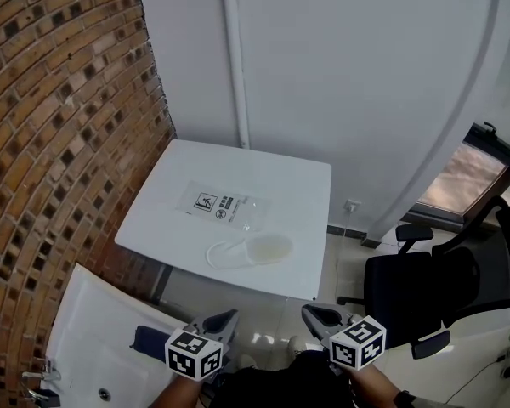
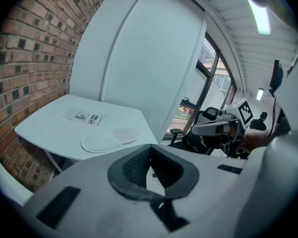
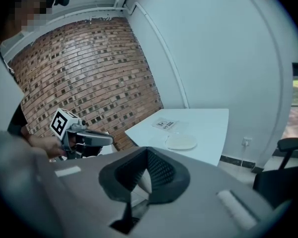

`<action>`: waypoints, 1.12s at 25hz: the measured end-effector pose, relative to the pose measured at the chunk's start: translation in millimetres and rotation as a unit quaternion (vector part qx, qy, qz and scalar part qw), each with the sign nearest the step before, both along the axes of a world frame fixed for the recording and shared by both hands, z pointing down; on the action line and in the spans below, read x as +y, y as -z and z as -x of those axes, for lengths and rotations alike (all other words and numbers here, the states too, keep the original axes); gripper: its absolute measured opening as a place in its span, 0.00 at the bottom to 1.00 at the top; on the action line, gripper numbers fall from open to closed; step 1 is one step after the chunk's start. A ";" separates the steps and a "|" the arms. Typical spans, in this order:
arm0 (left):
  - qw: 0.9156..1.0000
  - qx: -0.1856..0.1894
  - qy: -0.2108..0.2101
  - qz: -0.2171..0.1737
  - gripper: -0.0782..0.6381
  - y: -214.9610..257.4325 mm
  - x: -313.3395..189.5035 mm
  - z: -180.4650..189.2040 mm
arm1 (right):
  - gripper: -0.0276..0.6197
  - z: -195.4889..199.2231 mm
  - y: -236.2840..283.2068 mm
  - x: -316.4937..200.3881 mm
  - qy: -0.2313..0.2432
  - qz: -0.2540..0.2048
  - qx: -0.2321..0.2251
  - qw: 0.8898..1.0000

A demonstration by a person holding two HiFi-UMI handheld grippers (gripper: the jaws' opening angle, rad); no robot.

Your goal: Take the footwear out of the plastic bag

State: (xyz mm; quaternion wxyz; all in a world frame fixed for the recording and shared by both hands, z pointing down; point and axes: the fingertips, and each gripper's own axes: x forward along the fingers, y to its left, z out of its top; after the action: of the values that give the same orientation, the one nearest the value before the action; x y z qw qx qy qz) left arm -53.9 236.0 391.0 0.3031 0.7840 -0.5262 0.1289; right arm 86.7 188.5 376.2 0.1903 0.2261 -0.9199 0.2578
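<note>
The left gripper (image 1: 230,315) is closed on nothing, short of the smooth white table (image 1: 297,185). On the table lies a flat, clear plastic bag (image 1: 225,204) with printed labels. A pale, rounded slipper (image 1: 253,250) lies at its near end; whether it is inside the bag I cannot tell. The right gripper (image 1: 307,311) is likewise closed and empty.

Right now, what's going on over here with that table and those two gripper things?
A person holds a gripper in each hand. The left gripper and the right gripper are both shut and empty, and both are held short of the white table. On it lies a clear plastic bag with a white slipper at its near end. Neither gripper touches them.
</note>
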 end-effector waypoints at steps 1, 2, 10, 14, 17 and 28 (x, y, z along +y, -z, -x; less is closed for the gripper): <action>1.000 -0.001 0.002 0.001 0.12 -0.5 0.9 1.9 | 0.05 -0.6 -0.4 1.6 -0.001 0.001 0.002 1.000; 1.000 -0.001 0.005 0.001 0.12 -0.5 1.8 3.8 | 0.05 -1.2 -1.4 3.1 -0.001 0.002 0.004 1.000; 0.999 0.010 0.044 -0.005 0.12 3.1 -5.3 -0.6 | 0.05 -7.2 -2.6 -7.2 0.038 -0.006 0.029 0.999; 0.998 0.006 0.057 -0.016 0.12 5.4 -12.8 -13.2 | 0.04 -11.2 -2.3 -21.2 0.056 -0.011 0.028 0.998; 0.997 -0.005 0.072 -0.016 0.12 6.1 -13.1 -13.6 | 0.04 -13.3 -5.4 -24.2 0.070 -0.007 0.030 0.997; 0.997 -0.010 0.072 -0.004 0.12 7.9 -11.1 -15.5 | 0.04 -17.3 -6.4 -17.0 0.081 -0.011 0.020 0.996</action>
State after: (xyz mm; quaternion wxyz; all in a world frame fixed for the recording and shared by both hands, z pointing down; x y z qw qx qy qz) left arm -38.4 224.9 383.0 0.3035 0.7438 -0.5849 0.1123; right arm 104.0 171.4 382.6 0.2270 0.1577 -0.9338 0.2270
